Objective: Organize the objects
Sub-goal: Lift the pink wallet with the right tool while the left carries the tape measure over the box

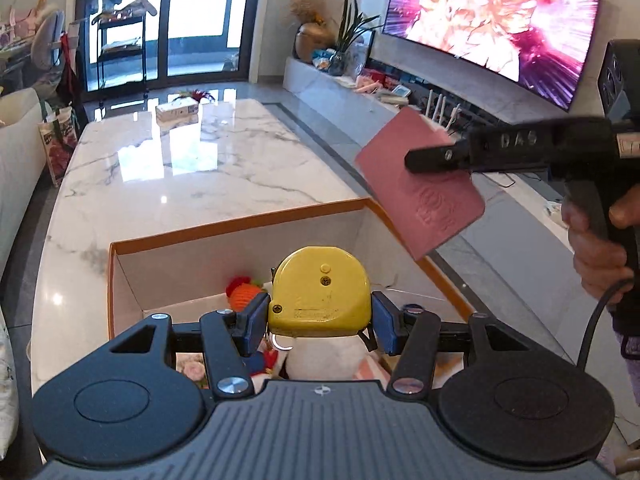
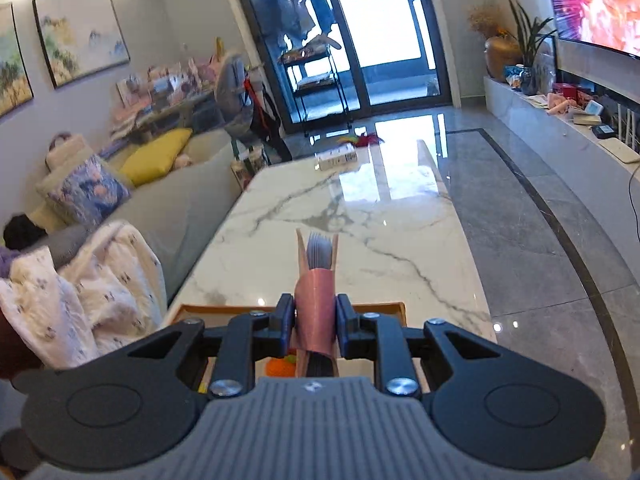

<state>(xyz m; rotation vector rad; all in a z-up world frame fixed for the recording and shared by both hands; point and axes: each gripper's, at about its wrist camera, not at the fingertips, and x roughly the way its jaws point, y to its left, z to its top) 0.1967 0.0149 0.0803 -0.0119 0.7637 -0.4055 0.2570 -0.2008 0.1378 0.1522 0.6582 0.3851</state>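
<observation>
My left gripper [image 1: 320, 320] is shut on a yellow tape measure [image 1: 320, 288] and holds it over an open cardboard box [image 1: 240, 224] with an orange rim. Inside the box lie an orange knitted toy [image 1: 242, 290] and a white plush toy [image 1: 328, 360]. My right gripper [image 2: 316, 320] is shut on a pink booklet [image 2: 316, 296], held upright above the box's near rim [image 2: 224, 311]. In the left wrist view the booklet [image 1: 420, 196] hangs over the box's right corner, gripped by the right gripper [image 1: 432, 158].
The box stands on a white marble table [image 1: 192, 168]. A small carton [image 1: 178, 111] lies at its far end. A sofa with cushions and a blanket [image 2: 80, 300] is left of the table. A TV [image 1: 500, 20] and low cabinet [image 1: 360, 100] are to the right.
</observation>
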